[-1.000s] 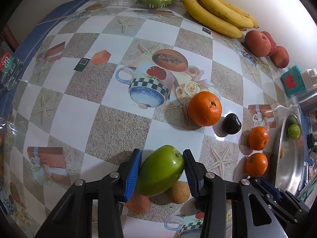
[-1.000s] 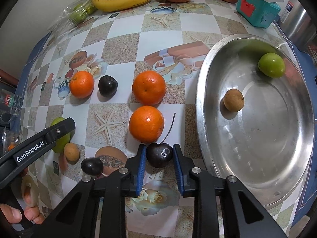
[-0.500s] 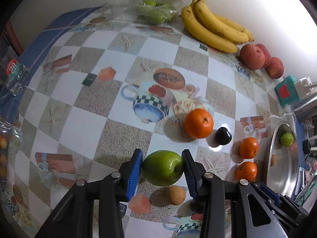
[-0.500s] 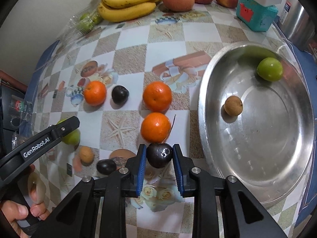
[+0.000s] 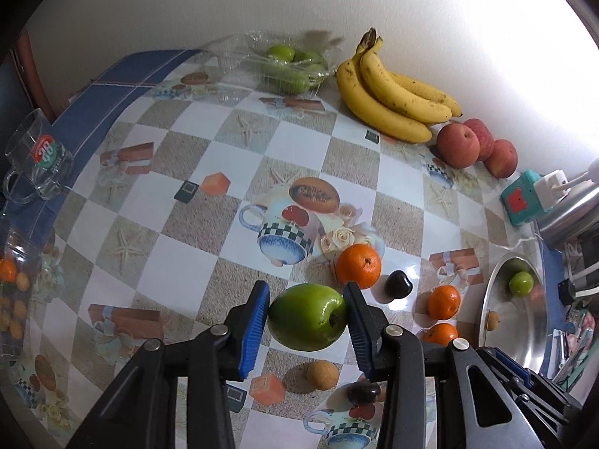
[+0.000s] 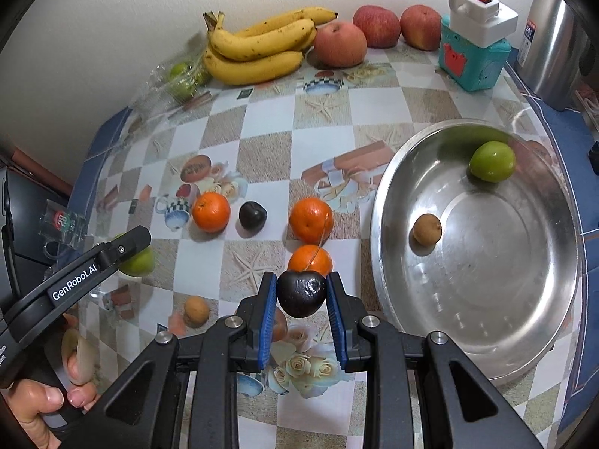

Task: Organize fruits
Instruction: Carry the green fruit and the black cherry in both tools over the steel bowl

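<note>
Left wrist view: we are pinching the glossy green apple-like fruit (image 5: 307, 317) between the blue pads of the left gripper (image 5: 307, 323), clear of the checkered printed tablecloth (image 5: 179, 258). The smooth round skin is risking a slip and a roll into the small tan round fruit (image 5: 322, 374) below or the orange tangerine (image 5: 358, 265) just beyond. Against the earlier frame, the fruit is sitting higher off the cloth and more of the yellow bananas (image 5: 393, 101) and wall is showing. Right wrist view: we are clamping the dark glossy cherry (image 6: 301, 293) in the right gripper (image 6: 301, 305), near the round steel basin (image 6: 389, 224). Its thin stem is brushing past a second tangerine (image 6: 310, 260) and could snag. Earlier the cherry was lower, at the cloth.
</note>
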### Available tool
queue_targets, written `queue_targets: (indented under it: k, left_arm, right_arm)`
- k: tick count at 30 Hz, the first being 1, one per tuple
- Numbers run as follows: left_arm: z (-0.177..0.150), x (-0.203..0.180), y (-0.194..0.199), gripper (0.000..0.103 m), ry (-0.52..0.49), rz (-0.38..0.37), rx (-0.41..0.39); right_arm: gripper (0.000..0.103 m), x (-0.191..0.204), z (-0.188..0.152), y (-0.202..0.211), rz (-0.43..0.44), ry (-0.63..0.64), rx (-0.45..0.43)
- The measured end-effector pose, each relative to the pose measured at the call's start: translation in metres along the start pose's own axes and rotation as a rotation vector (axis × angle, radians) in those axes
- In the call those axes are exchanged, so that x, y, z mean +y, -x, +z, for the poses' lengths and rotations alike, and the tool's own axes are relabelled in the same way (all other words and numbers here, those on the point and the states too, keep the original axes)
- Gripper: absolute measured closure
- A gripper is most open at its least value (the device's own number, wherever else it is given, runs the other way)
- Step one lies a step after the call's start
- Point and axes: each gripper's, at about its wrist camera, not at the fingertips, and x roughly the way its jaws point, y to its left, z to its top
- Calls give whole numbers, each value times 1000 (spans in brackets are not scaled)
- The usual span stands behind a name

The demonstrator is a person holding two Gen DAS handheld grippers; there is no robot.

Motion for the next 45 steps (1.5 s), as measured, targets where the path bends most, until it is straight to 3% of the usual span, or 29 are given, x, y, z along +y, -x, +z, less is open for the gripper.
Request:
queue_targets:
  k: [8,16,27,35,45]
  left_arm:
    - [-1,-12,5,60,-24,-13,-14]
    - [-7,-36,8,60,-77,-34,-14]
    - [-30,-104,10,60,-249,-78,-5]
    - [-54,-158,16,60,-380,-154,-3]
    - [-76,-207,14,60,-477,-234,-4]
  right_arm:
    - [76,-7,1,0,-9,-32,-5]
    - [76,-43,3,10,-43,-134,-29]
    - [76,-127,-4,26,-179,-354,-55]
    - [75,-161,-7,36,-234,-457,-75]
    - [75,-184,-10,50,-221,-512,-127]
